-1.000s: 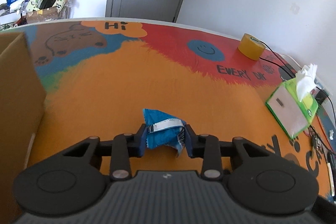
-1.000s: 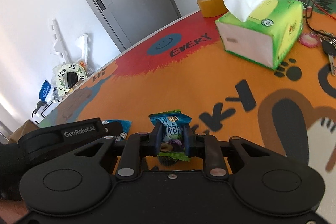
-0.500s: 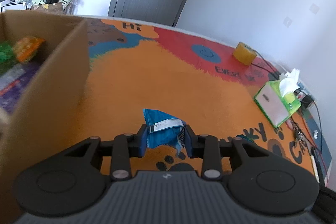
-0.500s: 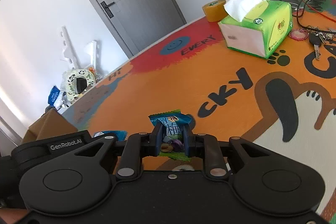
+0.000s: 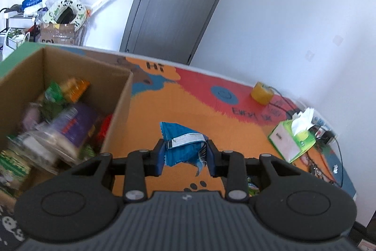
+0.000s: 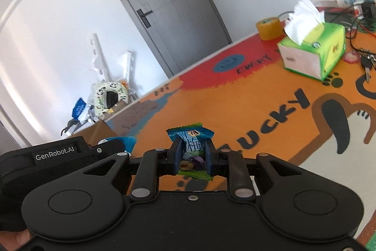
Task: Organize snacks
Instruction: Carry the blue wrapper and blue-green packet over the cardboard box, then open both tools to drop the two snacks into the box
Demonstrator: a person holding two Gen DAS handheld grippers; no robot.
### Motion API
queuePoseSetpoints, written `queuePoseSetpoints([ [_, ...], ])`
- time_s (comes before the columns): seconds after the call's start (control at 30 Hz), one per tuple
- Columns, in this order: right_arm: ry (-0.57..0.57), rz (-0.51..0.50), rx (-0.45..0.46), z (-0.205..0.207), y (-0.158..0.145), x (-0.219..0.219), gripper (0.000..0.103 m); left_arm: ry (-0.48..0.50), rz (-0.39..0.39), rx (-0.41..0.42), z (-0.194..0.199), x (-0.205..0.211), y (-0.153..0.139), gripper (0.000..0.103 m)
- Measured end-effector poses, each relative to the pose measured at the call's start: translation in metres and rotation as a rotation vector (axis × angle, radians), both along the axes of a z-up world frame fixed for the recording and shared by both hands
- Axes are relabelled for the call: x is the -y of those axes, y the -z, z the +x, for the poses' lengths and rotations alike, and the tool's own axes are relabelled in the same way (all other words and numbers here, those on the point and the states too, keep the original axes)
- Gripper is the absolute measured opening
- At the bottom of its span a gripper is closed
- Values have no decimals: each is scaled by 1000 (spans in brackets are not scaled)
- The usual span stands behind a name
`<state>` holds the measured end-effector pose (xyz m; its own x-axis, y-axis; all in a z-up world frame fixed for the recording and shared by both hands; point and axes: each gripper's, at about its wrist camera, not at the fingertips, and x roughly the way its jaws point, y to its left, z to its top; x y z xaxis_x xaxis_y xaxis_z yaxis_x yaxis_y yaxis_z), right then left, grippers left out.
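My left gripper (image 5: 185,157) is shut on a crumpled blue snack packet (image 5: 183,145) and holds it in the air above the orange table mat, just right of an open cardboard box (image 5: 119,107) that holds several snack packs (image 5: 65,124). My right gripper (image 6: 191,157) is shut on a small blue-and-green plum candy packet (image 6: 191,142), also held above the mat. In the right wrist view the left gripper's body (image 6: 56,154) shows at the left with the blue packet (image 6: 124,141) sticking out, and the box corner (image 6: 101,132) lies behind it.
A green tissue box (image 6: 315,51) stands at the right, with a tape roll (image 6: 269,27) behind it, keys (image 6: 366,62) and cables beside it. The colourful mat (image 5: 188,100) covers the table. A grey door and clutter stand beyond the far edge.
Both grippers have risen and moved left with their packets held. The cardboard box has come into the left wrist view, its inside now showing.
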<state>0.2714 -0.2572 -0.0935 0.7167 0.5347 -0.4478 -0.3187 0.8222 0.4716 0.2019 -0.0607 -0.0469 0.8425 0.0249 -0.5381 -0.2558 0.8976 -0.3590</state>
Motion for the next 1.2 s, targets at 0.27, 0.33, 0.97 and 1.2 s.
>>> queuePoseSetpoints([
  [0.27,-49,15,55,-17,-21,-17,22,-31,9,53,-26,-21,-21,34],
  [0.33,-69,18,67,-21,-25,-24,22,-40,14,61,-32,-28,-25,34],
  [0.97,-213,14,127,-41,-52,-88,22,-137,25,87,-74,-91,-40,34],
  [1.2,-258,4,132,-45,-55,-111,22,-164,15,78,-82,-113,-36,34],
])
